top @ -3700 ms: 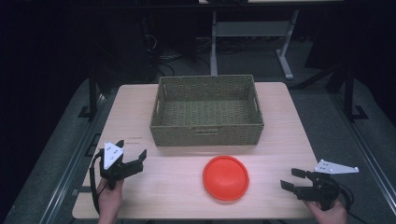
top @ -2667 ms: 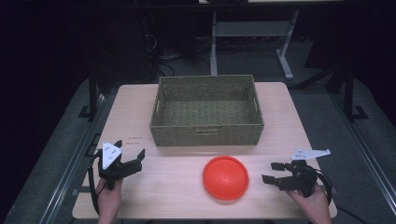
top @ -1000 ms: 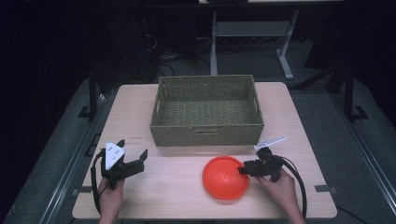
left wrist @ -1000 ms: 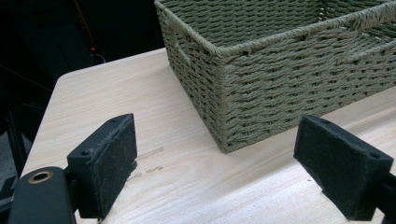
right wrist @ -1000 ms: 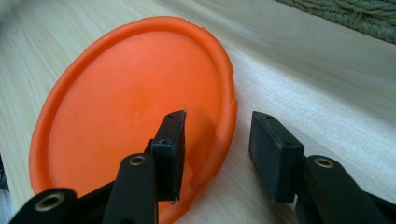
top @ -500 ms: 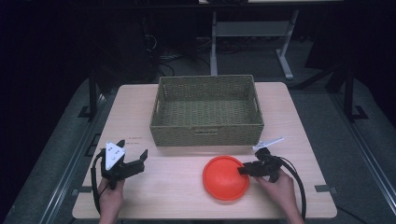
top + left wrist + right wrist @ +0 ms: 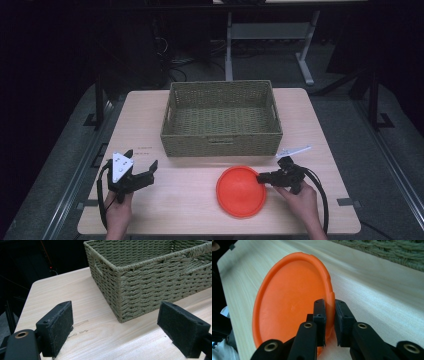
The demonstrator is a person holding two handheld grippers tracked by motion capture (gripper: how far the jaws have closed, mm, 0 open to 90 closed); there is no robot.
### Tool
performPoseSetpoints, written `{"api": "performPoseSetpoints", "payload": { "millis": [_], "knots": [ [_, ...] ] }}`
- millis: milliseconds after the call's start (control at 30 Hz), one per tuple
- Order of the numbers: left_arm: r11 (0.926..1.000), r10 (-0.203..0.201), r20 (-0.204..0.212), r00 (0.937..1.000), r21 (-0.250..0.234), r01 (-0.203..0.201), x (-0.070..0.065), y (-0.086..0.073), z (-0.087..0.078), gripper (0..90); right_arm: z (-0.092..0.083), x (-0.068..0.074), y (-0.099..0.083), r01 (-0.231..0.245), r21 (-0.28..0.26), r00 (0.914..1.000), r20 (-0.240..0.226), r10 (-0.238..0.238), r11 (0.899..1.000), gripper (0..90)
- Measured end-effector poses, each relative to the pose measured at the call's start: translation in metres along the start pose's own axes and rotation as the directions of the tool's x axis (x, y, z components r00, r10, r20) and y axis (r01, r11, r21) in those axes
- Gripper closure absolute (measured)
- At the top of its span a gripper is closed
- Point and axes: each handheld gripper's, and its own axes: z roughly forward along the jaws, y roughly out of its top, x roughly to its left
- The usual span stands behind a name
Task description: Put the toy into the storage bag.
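Observation:
An orange plate [image 7: 241,191] lies on the wooden table [image 7: 185,200] in front of a woven basket [image 7: 220,142]. My right gripper [image 7: 261,179] is at the plate's right edge, and its jaws have just been closing on the rim. In the right gripper view the two pads [image 7: 320,315] clamp the raised rim of the plate [image 7: 289,305] from both sides, so the right gripper [image 7: 329,315] is shut on it. My left gripper [image 7: 142,162] rests at the front left of the table, open, with nothing between its jaws. In the left gripper view it [image 7: 115,332] faces the basket's corner [image 7: 120,290].
The basket is empty and stands at the middle of the table's far half. Bare wood lies between the left gripper and the plate. Beyond the table are dark floor, cables and a desk frame [image 7: 305,70].
The right hand came in from the table's right edge to the plate's rim, and its jaws closed on that rim. The left gripper has stayed where it was.

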Motion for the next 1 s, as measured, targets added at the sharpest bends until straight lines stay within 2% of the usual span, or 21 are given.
{"api": "performPoseSetpoints", "payload": {
  "millis": [67,133,367,567,633,733,1000],
  "knots": [
    [1.0000,0.002,0.003,1.0000,0.004,-0.002,0.000,0.000,0.001,12.8,-0.002,0.002,0.001,0.002,-0.007,1.0000,-0.002,-0.002,1.000,81.2],
    [1.0000,0.000,0.001,1.0000,0.004,0.000,0.000,-0.001,0.001,12.8,-0.003,0.004,0.002,0.010,-0.023,0.9995,-0.029,-0.010,1.000,81.5],
    [1.0000,-0.005,-0.011,0.9999,0.001,0.005,0.002,-0.001,0.000,12.8,-0.010,0.012,0.005,0.030,-0.036,0.9986,-0.043,-0.031,0.999,81.7],
    [1.0000,-0.009,-0.019,0.9998,0.003,0.009,0.003,-0.001,-0.001,12.7,-0.031,0.021,0.011,0.051,-0.072,0.9985,-0.019,-0.052,0.996,82.0],
    [1.0000,-0.008,-0.019,0.9998,0.001,0.008,0.003,-0.001,-0.001,12.8,-0.034,0.023,0.013,0.055,-0.069,0.9984,-0.009,-0.055,0.996,82.0],
    [1.0000,-0.006,-0.018,0.9998,0.001,0.006,0.002,-0.001,-0.001,12.8,-0.042,0.035,0.021,0.100,-0.054,0.9946,0.035,-0.098,0.994,82.0],
    [1.0000,-0.008,-0.017,0.9998,0.002,0.008,0.002,-0.002,-0.002,12.8,-0.053,0.051,0.040,0.156,-0.040,0.9855,0.074,-0.153,0.987,82.0]
  ]
}}
